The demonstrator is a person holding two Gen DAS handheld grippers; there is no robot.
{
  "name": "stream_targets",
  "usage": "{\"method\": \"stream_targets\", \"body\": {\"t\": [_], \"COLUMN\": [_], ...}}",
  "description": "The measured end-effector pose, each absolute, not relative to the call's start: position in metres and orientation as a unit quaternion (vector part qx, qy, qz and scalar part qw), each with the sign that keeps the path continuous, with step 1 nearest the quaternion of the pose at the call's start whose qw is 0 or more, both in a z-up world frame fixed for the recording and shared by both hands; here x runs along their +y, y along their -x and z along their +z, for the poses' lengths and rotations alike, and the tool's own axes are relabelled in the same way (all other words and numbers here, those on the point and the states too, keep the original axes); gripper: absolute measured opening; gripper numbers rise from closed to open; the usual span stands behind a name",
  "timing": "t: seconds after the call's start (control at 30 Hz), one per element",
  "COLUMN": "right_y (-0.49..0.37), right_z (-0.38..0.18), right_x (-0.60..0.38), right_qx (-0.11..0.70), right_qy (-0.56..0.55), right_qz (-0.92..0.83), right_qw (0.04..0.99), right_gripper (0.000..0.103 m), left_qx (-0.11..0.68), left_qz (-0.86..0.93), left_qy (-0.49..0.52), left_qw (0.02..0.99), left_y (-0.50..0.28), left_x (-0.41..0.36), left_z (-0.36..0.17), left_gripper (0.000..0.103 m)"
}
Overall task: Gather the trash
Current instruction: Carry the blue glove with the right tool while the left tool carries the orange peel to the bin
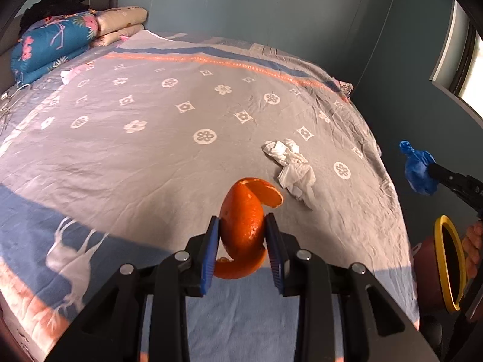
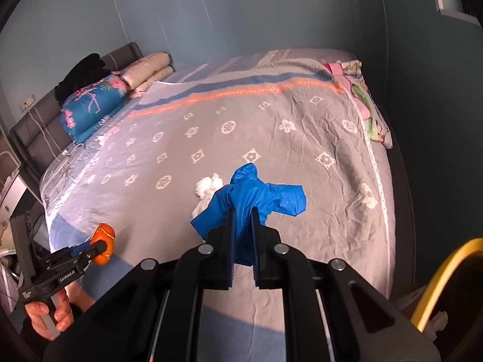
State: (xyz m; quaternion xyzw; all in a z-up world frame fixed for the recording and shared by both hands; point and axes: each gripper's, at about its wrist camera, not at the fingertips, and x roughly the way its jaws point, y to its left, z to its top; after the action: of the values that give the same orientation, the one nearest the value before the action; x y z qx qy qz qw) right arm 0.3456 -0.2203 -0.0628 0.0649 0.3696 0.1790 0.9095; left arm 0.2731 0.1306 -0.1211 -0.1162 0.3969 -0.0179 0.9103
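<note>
My left gripper is shut on a curled orange peel and holds it above the near part of the bed; the peel also shows in the right wrist view. My right gripper is shut on a crumpled blue glove and holds it above the bed's near right side; the glove also shows in the left wrist view. A crumpled white tissue lies on the bedspread beyond the peel; in the right wrist view the tissue is partly hidden by the glove.
A yellow-rimmed bin stands by the bed's right edge, also in the right wrist view. The grey patterned bedspread covers the bed. Folded quilts and pillows are stacked at the headboard. Blue walls lie beyond.
</note>
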Motion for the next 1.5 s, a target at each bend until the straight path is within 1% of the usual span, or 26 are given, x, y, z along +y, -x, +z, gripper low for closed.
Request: {"method": "stream_targets", "body": {"t": [0.13, 0.4, 0.7, 1.0, 1.5], "right_y": [-0.309, -0.236, -0.167, -0.138, -0.120], "right_z": [-0.047, -0.024, 0.003, 0.020, 0.032], "right_x": [-0.230, -0.262, -0.314, -0.355, -0.419], "right_qx": [0.356, 0.334, 0.296, 0.265, 0.244], "right_qy": [-0.055, -0.038, -0.054, -0.070, -0.092], "right_qz": [0.189, 0.195, 0.178, 0.145, 0.076], "right_qw": [0.914, 0.921, 0.937, 0.951, 0.962], "right_gripper": [0.009, 0.009, 0.009, 0.009, 0.009], "left_qx": [0.381, 0.377, 0.357, 0.332, 0.285], "left_qz": [-0.014, -0.011, -0.013, -0.075, -0.169], "left_qy": [0.111, 0.122, 0.123, 0.103, 0.036], "left_qw": [0.918, 0.918, 0.926, 0.935, 0.943], "left_y": [-0.240, -0.190, -0.155, -0.137, -0.135], "left_x": [0.130, 0.126, 0.097, 0.032, -0.071], "left_z": [-0.108, -0.089, -0.042, 0.005, 0.039], "left_gripper": [0.029, 0.029, 0.029, 0.029, 0.029]}}
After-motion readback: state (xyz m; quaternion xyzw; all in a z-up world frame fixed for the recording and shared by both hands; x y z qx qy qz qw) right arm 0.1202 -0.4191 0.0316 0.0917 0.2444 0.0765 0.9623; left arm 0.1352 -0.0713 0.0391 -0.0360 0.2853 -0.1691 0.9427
